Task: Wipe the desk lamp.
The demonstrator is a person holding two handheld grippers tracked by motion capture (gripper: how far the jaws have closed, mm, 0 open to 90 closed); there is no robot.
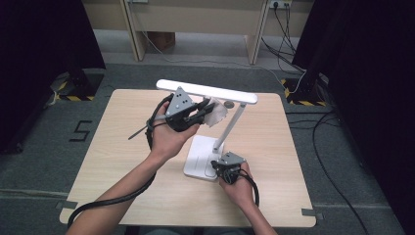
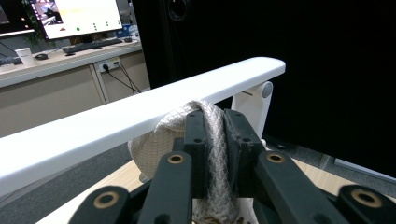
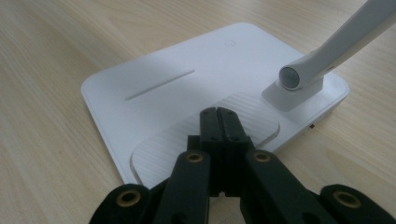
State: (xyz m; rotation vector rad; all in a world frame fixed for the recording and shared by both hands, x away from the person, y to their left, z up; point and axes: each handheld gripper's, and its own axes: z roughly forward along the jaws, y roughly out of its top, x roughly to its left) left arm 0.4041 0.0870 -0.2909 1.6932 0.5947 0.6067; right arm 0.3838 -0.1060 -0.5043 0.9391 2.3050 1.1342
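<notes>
A: What's seen nearest the cam?
B: The right gripper (image 3: 219, 114), black jaws pressed together w/ nothing between, tips set down on the ribbed pad of the white flat square lamp base (image 3: 154, 88).
A: And the left gripper (image 1: 203, 108)?
B: It's held up just under the long white lamp head bar (image 1: 208, 91), jaws pinched on a crumpled whitish woven cloth (image 2: 212, 135). The cloth is pressed against the bar's underside, approx. mid-length.
A: The lamp itself?
B: It's stood on the light wooden table (image 1: 122, 147), its slanted white stem (image 1: 230, 125) rising from the base's rear corner to the bar.
</notes>
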